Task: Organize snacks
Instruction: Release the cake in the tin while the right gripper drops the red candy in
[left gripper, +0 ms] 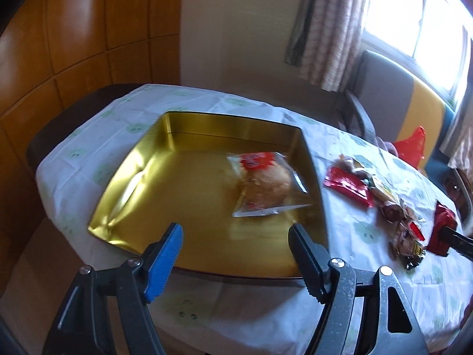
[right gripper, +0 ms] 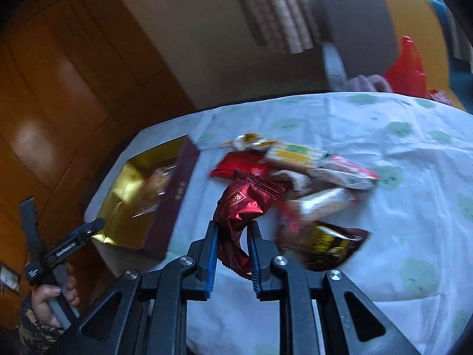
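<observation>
A gold tin box [left gripper: 165, 183] sits on the table with one clear-wrapped pastry packet [left gripper: 267, 185] lying in its right half. My left gripper [left gripper: 236, 233] is open and empty, above the box's near edge. My right gripper [right gripper: 233, 227] is shut on a dark red foil snack packet [right gripper: 244, 204] at the near edge of a pile of snacks [right gripper: 310, 171] to the right of the box. In the left wrist view the red packet [left gripper: 442, 232] and pile [left gripper: 384, 195] show at the right. The box [right gripper: 133, 201] shows at the left of the right wrist view.
The table has a white cloth with green prints [left gripper: 207, 103]. A chair [left gripper: 384, 94] with a red bag [left gripper: 411, 148] stands behind the table by a curtained window. Wooden wall panels [left gripper: 74, 44] are at the left. The left hand and gripper [right gripper: 65, 245] show in the right wrist view.
</observation>
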{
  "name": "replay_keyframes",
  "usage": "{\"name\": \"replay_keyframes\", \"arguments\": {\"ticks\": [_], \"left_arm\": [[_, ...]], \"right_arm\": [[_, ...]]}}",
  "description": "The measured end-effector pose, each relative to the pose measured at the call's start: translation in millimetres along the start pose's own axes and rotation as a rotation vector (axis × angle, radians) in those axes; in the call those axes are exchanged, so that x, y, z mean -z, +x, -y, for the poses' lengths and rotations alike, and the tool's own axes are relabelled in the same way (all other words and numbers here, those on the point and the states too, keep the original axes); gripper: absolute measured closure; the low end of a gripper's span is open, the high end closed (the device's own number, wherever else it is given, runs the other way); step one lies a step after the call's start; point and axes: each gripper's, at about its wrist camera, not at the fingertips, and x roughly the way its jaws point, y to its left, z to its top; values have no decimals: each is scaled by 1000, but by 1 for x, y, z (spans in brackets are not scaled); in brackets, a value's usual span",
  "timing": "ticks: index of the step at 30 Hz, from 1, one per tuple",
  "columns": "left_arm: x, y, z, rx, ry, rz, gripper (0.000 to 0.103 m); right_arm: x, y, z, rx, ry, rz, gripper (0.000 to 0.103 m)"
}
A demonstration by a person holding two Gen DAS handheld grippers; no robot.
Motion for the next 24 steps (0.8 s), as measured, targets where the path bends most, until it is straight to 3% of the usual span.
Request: {"name": "replay_keyframes", "arguments": {"ticks": [4,11,18,24], "left_arm": [[2,-4,-11,-14,-15,13,28],[1,-10,-22,-35,-24,47,28],[3,-6,-26,-32,-35,40,28],[5,-8,-21,-30,-22,46,28]], "right_arm": [[-13,45,-63,-105,-96,-67,84],[-19,112,-116,-109,-173,-175,84],[-11,137,-128,-37,-225,-198,74],[-8,121,-117,-21,-170,-151,74]]}}
